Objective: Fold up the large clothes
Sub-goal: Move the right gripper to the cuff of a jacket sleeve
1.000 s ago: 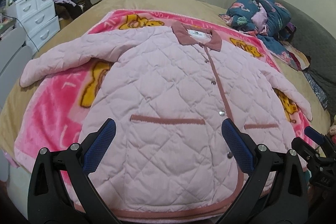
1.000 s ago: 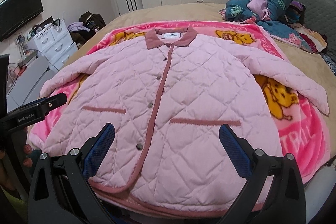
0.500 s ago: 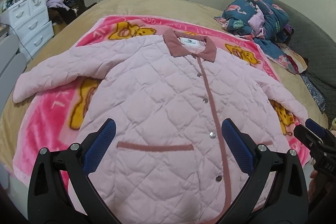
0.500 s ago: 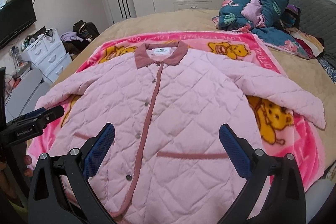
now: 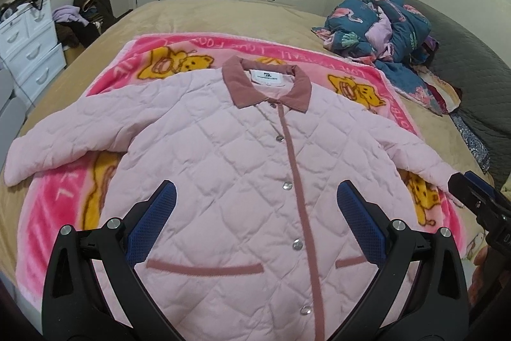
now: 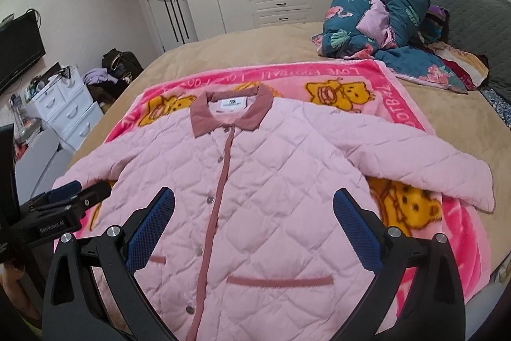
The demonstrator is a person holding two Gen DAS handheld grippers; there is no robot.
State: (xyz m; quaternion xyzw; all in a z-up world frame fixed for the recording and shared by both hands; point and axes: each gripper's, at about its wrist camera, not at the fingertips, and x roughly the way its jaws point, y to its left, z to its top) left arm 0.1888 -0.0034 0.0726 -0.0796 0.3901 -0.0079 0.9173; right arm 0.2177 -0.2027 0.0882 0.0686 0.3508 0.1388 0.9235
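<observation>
So you are at the very start of the fold: the pink quilted jacket (image 5: 242,181) lies flat and face up on the pink cartoon blanket (image 5: 64,197), snapped shut down the front, collar (image 5: 266,85) toward the wardrobes and hem toward you. Both sleeves are spread out to the sides, and nothing is folded yet.

Your left gripper (image 5: 255,206) hovers over the lower front of the jacket with its jaws spread wide and nothing between the blue pads (image 5: 153,219). Your right gripper (image 6: 254,206) does the same, wide apart and empty, just above the chest.

By my reading, the step in hand is choosing the first grasp. The jacket's right-hand sleeve (image 6: 431,171) ends near the blanket's edge, and the left-hand sleeve (image 5: 54,146) reaches onto the tan bedspread (image 5: 223,15). A sensible next move is to take each cuff, one per gripper, and bring the sleeves across the chest. The quilting looks thick, so pinch well past the edge or the padding may slip out.
</observation>
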